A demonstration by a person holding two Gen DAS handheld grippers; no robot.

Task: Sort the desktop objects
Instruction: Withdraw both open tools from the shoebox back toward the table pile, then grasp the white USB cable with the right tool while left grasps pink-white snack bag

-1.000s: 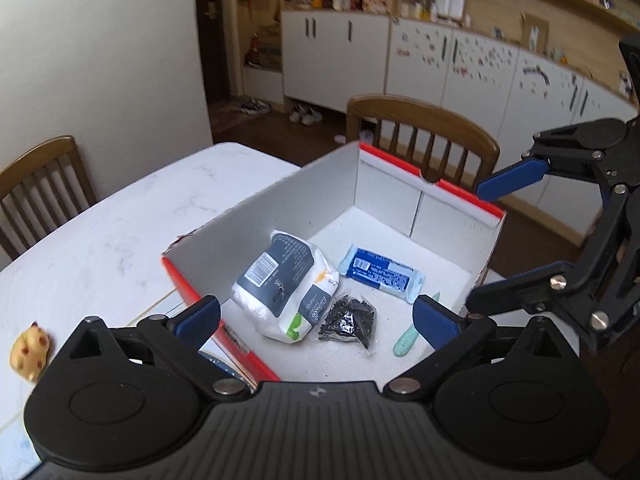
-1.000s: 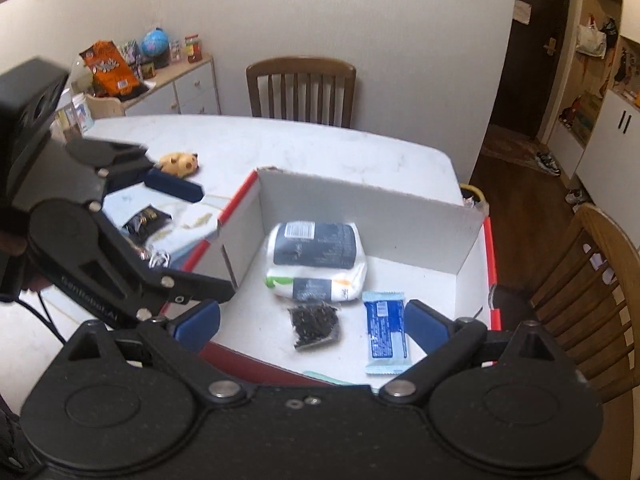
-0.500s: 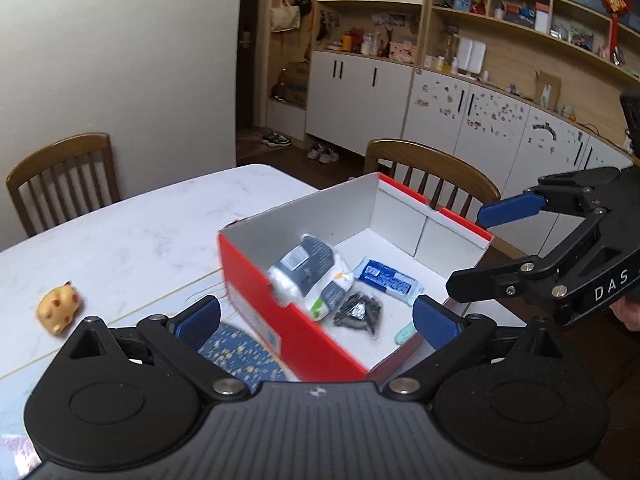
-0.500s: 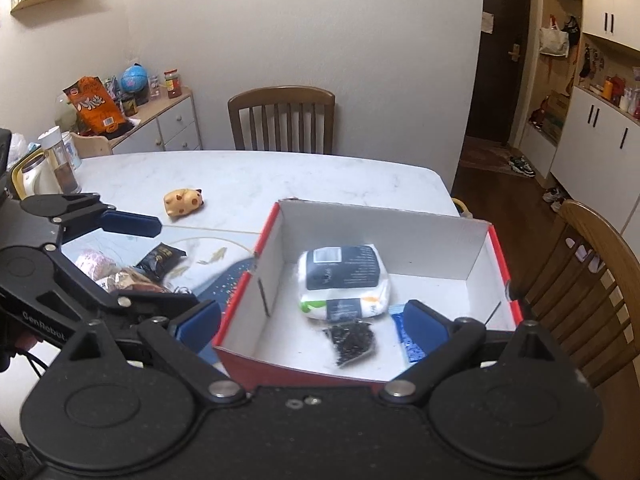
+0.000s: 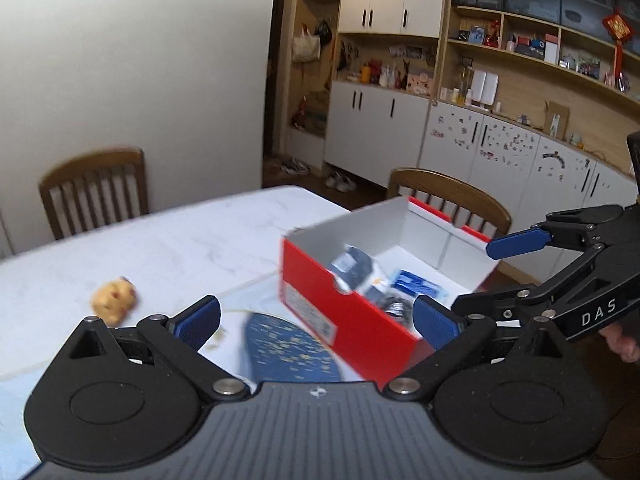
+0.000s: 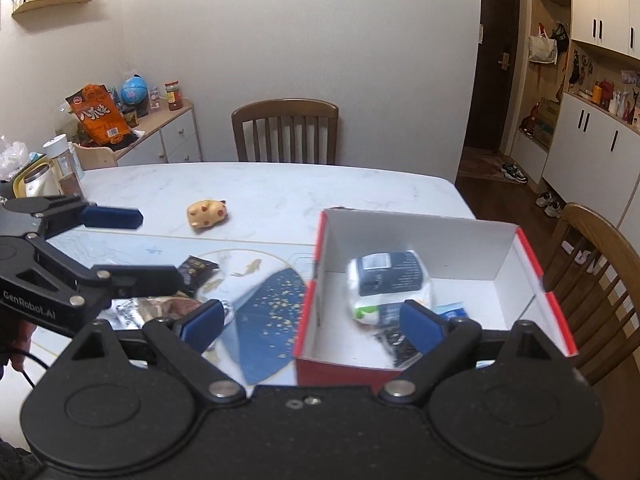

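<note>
Table point(image 6: 280, 192) holds box point(image 6: 420, 236) (jaws apart).

Even, soft indoor light, moderately bright, with no hard shadows or glare on the bench point(image 6: 280, 196). The left wrist view is smeared by motion — the red box point(image 5: 344, 312) ahead of the left gripper point(image 5: 316, 320) and its contents are streaked. The right wrist view is sharper, though the packet point(image 6: 388, 280) beyond the right gripper point(image 6: 312, 320) is blurred. Fisheye bending curves walls and cabinets toward dark corners.
</note>
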